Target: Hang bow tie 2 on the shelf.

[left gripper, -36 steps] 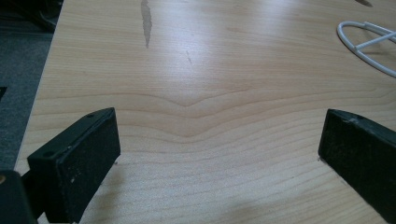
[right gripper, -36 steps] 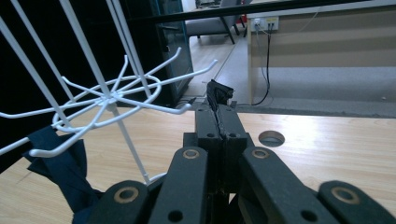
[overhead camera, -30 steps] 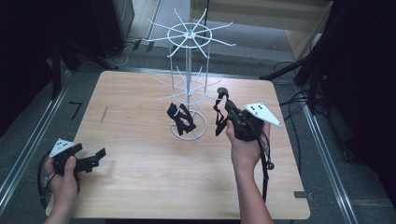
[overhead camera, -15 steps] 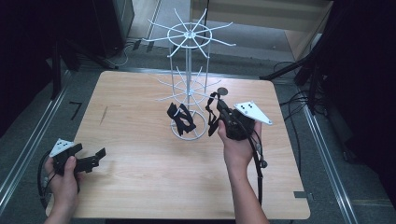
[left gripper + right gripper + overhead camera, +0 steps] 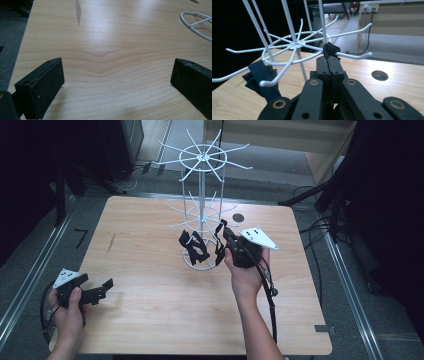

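A white wire rack (image 5: pixel 201 195) with two tiers of hooks stands at the table's middle back. A black strap (image 5: pixel 194 247) hangs from its lower tier; it shows as dark fabric (image 5: pixel 262 75) in the right gripper view. My right gripper (image 5: pixel 222 232) is just right of the rack's base, shut on a second black strap (image 5: pixel 218 251). In the right gripper view the closed jaws (image 5: pixel 328 60) pinch that strap (image 5: pixel 329 50) right at a lower-tier hook (image 5: pixel 352 55). My left gripper (image 5: pixel 102 290) rests at the front left corner, open (image 5: pixel 117 75) over bare wood.
The wooden table (image 5: pixel 150 310) has a round hole (image 5: pixel 238 217) behind the right gripper. Its left edge (image 5: pixel 22 50) runs close beside the left gripper. A cable (image 5: pixel 270 290) trails from the right gripper along the forearm. Dark floor and metal rails surround the table.
My right gripper has moved left toward the rack with the strap still pinched in it. The left gripper has stayed put.
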### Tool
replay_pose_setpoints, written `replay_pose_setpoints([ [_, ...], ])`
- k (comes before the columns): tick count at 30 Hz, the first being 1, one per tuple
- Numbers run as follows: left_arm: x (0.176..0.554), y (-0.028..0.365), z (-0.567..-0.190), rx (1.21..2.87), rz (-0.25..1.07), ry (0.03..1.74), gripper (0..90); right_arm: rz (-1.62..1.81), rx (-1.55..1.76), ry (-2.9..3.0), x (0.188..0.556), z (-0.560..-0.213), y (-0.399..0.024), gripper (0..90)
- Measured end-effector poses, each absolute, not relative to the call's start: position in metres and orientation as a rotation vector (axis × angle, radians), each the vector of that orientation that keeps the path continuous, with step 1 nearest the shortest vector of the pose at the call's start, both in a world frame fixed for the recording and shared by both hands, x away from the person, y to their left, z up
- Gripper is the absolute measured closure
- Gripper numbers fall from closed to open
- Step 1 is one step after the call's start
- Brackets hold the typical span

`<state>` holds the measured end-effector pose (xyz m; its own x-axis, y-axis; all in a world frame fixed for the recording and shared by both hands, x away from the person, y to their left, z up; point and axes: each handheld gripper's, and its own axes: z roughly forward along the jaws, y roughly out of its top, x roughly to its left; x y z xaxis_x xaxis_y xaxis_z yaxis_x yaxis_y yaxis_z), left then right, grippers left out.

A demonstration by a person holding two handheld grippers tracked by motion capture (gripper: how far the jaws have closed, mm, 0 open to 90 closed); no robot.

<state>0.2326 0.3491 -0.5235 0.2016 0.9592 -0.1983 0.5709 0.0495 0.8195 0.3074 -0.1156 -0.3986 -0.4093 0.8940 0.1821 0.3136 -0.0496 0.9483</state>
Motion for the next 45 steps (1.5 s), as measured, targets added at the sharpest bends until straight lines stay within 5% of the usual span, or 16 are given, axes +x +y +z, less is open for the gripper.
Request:
replay_pose_setpoints([
  [15, 0.233, 0.349, -0.524, 1.628, 0.575, 1.473, 0.0, 1.491, 1.295, 1.777, 0.317, -0.412, -0.113, 87.8],
  [35, 0.233, 0.349, -0.523, 1.627, 0.574, 1.475, 0.0, 1.519, 1.292, 1.733, 0.306, -0.423, -0.14, 27.3],
  [45, 0.233, 0.349, -0.523, 1.63, 0.575, 1.474, 0.0, 1.527, 1.308, 1.737, 0.297, -0.432, -0.155, 21.6],
])
